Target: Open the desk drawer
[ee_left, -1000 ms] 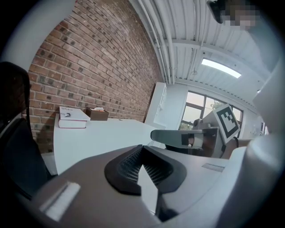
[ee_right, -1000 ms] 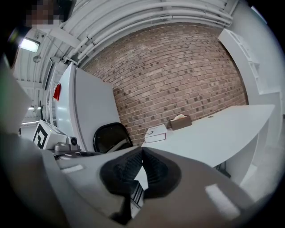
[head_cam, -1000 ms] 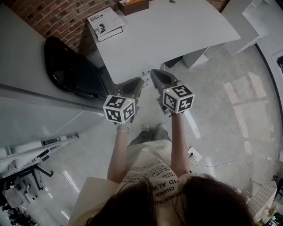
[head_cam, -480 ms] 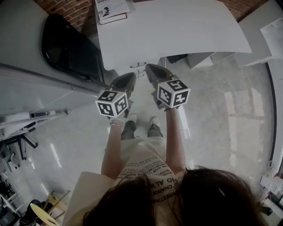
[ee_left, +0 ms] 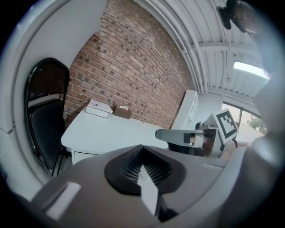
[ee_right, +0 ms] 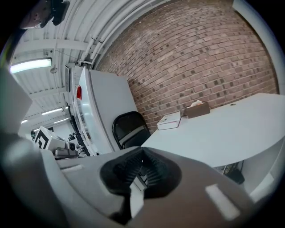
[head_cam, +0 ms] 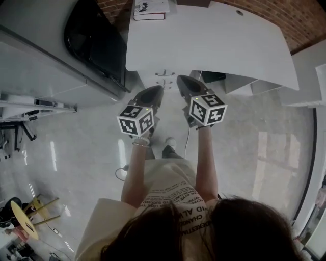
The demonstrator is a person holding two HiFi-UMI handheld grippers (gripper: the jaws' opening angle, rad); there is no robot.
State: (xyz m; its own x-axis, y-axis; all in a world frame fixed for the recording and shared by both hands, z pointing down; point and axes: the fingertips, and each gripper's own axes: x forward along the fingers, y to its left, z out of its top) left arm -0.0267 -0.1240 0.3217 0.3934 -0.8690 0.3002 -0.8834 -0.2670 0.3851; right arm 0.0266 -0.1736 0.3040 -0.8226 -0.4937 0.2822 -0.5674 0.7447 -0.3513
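- Your left gripper (ee_left: 142, 149) has its jaws pressed together, with nothing in them
- Your right gripper (ee_right: 141, 151) is the same: shut tight and empty
- In the head view, the drawer handles (head_cam: 164, 77) sit under the front edge of the white desk (head_cam: 219, 41), between your two tips
- They are at about 12 o'clock from the left tip and 9 o'clock from the right tip
- Each handle runs from 9 to 3, and the left tip looks a bit nearer, I think

A black chair (head_cam: 97, 43) stands upper left; a book (head_cam: 150, 8) lies top centre, brick wall (head_cam: 305, 20) upper right.
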